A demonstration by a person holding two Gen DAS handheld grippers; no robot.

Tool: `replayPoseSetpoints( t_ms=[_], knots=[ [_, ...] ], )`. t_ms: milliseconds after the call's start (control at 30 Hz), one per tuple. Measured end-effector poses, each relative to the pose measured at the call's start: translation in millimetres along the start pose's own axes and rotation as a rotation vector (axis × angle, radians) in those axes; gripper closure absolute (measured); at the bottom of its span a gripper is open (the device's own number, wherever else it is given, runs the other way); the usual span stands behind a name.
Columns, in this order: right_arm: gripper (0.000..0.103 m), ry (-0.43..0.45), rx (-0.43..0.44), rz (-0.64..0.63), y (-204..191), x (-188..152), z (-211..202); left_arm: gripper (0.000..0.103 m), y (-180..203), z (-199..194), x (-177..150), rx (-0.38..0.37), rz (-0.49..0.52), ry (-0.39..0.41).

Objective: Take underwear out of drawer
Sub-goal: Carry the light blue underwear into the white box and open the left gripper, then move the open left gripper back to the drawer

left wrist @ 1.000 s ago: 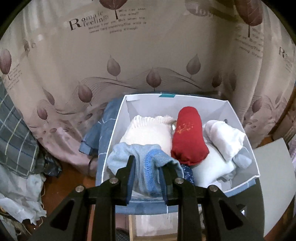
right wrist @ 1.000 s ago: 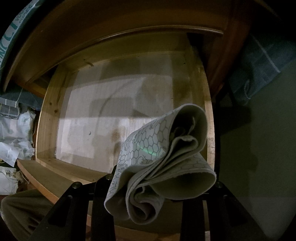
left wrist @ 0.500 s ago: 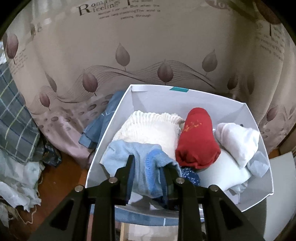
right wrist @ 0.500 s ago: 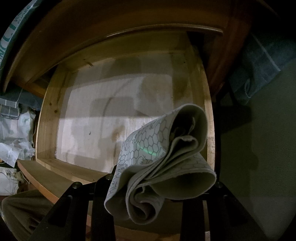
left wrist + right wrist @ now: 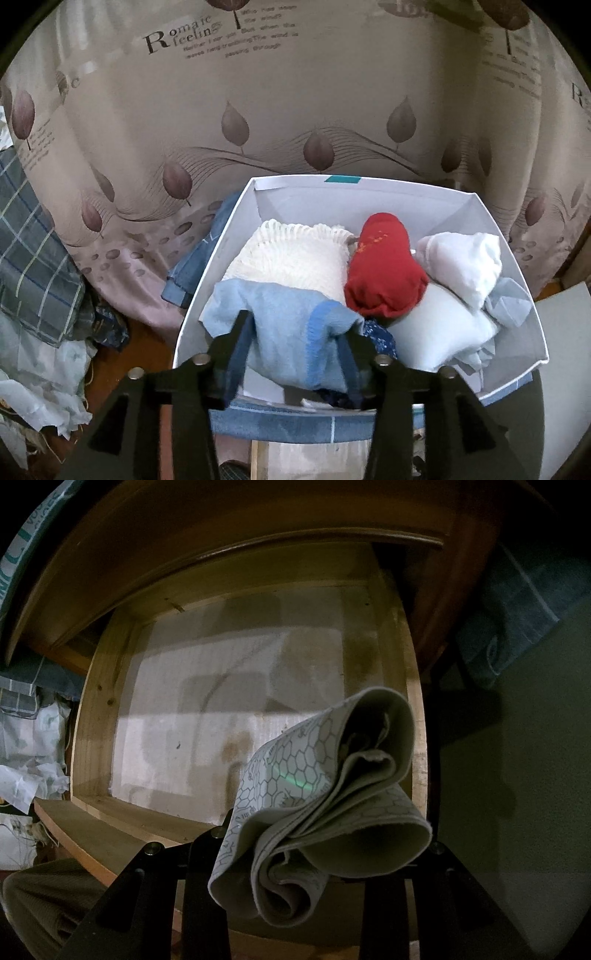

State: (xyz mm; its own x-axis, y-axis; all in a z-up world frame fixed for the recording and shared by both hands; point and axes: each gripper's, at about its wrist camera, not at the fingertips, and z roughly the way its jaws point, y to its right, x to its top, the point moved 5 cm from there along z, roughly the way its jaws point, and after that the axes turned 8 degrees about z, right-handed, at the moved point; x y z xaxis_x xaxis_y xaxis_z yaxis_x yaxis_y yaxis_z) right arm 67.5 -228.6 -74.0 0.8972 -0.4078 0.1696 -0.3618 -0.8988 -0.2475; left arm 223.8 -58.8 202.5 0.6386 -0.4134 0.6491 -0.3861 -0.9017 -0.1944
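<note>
The curtain (image 5: 229,122) fills the left view from nine to three o'clock. Below it, at five o'clock, sits the white box (image 5: 517,280), crowded with rolled garments. In the right view the wooden drawer (image 5: 92,716) spans the centre, its lined floor bare as far as we can see.

Our left gripper (image 5: 295,328) has its fingers spread, with the light blue underwear (image 5: 288,314) lying loose between them across the box's near rim. We judge that piece delivered.

Our right gripper (image 5: 295,849) pinches the grey honeycomb underwear (image 5: 321,812), a rolled bundle with its long axis running toward one o'clock, hanging at five o'clock over the drawer's front edge. This hand carries the next load; the box lies under the left hand, outside the right view.
</note>
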Motion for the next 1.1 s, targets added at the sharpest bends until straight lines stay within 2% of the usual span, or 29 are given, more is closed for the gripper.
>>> replayPoseSetpoints(
  t_ms=[200,567,800,1100],
  knots=[
    [0.073,-0.001,0.000,-0.005,1,0,0,0.049,-2,-10,-1,-0.007,-0.017,0.025],
    [0.073,0.003,-0.002,-0.006,1,1,-1,0.047,-6,-30,3,0.036,0.008,0.104],
    [0.073,0.004,-0.002,-0.007,1,0,-1,0.045,-11,-42,6,-0.027,-0.020,0.137],
    [0.073,0.004,-0.006,-0.007,1,0,-1,0.042,-16,-50,1,-0.019,-0.028,0.155]
  ],
)
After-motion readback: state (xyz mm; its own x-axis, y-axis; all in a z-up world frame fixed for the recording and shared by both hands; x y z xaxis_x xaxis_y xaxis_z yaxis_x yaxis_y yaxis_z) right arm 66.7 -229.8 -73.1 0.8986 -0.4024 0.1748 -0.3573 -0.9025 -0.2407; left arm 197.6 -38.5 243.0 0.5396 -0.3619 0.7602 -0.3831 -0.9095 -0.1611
